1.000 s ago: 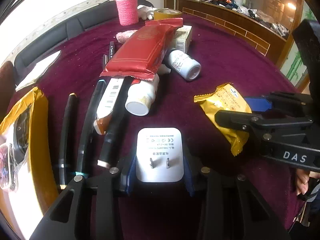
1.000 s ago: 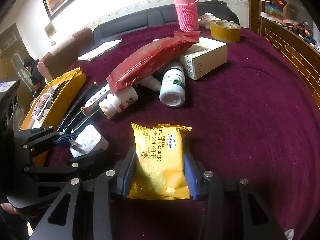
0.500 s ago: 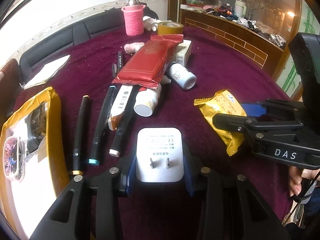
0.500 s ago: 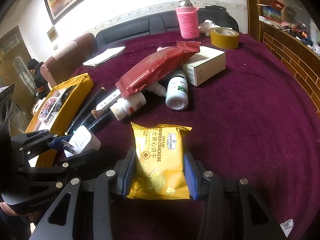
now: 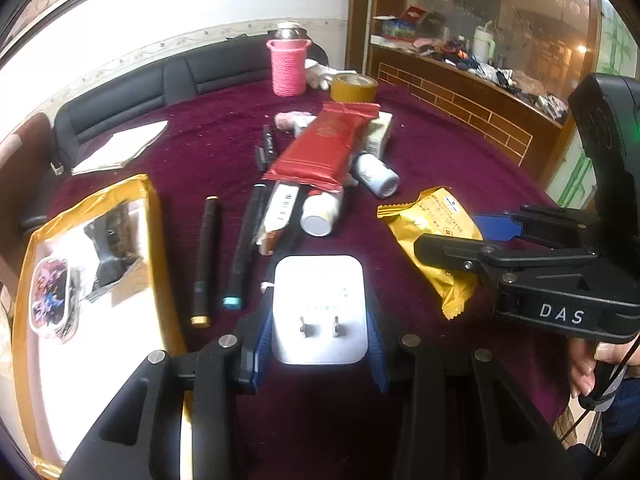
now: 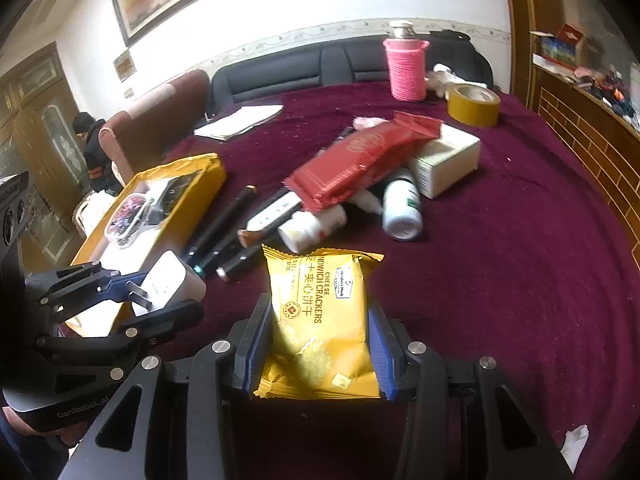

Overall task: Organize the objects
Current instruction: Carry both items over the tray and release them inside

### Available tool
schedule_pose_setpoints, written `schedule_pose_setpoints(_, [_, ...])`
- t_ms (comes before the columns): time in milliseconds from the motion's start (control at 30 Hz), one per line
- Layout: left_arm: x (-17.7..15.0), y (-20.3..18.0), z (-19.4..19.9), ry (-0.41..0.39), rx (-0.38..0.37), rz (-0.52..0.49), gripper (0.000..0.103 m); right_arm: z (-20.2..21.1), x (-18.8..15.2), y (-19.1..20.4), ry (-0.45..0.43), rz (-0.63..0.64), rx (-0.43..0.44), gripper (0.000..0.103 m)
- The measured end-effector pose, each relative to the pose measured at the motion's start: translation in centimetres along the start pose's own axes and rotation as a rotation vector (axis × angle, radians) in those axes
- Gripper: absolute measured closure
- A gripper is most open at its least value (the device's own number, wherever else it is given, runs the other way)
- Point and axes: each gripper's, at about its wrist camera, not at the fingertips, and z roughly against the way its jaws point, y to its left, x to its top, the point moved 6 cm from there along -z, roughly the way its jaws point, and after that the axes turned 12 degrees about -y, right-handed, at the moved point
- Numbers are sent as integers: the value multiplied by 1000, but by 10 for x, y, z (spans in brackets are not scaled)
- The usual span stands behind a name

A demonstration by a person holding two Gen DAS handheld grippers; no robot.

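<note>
My left gripper (image 5: 319, 334) is shut on a white plug adapter (image 5: 319, 308), prongs facing the camera, held above the purple table (image 5: 440, 148). It also shows in the right wrist view (image 6: 166, 286). My right gripper (image 6: 318, 354) is shut on a yellow cheese cracker packet (image 6: 320, 320), also seen in the left wrist view (image 5: 434, 236), held to the right of the adapter. Ahead lies a pile: a red snack packet (image 5: 324, 148), white bottles (image 5: 320, 216), dark pens (image 5: 206, 256) and a white box (image 6: 444, 160).
A yellow box (image 5: 86, 280) holding a phone case and small items lies at the left. A pink knitted bottle (image 5: 289, 62), a tape roll (image 5: 354, 88) and papers (image 5: 120, 148) stand farther back. A wooden counter (image 5: 460, 92) runs along the right.
Both grippers have lifted and pulled back from the pile with their objects still held; the table items look smaller and farther away.
</note>
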Motion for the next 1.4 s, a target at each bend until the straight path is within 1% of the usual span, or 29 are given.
schedule_pose_setpoints(233, [-1, 31, 24, -46, 15, 69, 65, -1, 8, 41, -4, 52, 37, 54])
schedule_pose_setpoints(400, [-3, 64, 47, -88, 43, 129, 65, -8, 16, 80, -1, 103, 80, 54])
schedule_pose_setpoints(533, [-10, 97, 60, -104, 85, 180, 64, -19, 18, 110, 11, 133, 121, 54])
schedule_pose_setpoints(700, [-25, 145, 76, -110, 155, 245, 64, -30, 23, 155, 17, 187, 183, 54])
schedule_pose_setpoints(800, [-38, 172, 85, -98, 199, 274, 65, -37, 24, 182, 21, 212, 219, 54])
schedule_pose_setpoints(833, [-43, 178, 88, -96, 210, 280, 69, -39, 24, 191, 23, 222, 229, 54])
schedule_pose_setpoints(967, [-56, 205, 95, -77, 250, 308, 69, -52, 19, 221, 43, 258, 260, 54])
schedule_pose_setpoints(1133, [-64, 218, 91, -48, 265, 305, 69, -74, 9, 240, 83, 270, 278, 54])
schedule_pose_setpoints(1300, [-73, 223, 86, -35, 262, 319, 69, -98, -4, 239, 148, 244, 270, 54])
schedule_pose_setpoints(1400, [-75, 228, 87, -40, 271, 337, 69, -113, -10, 239, 169, 272, 243, 54])
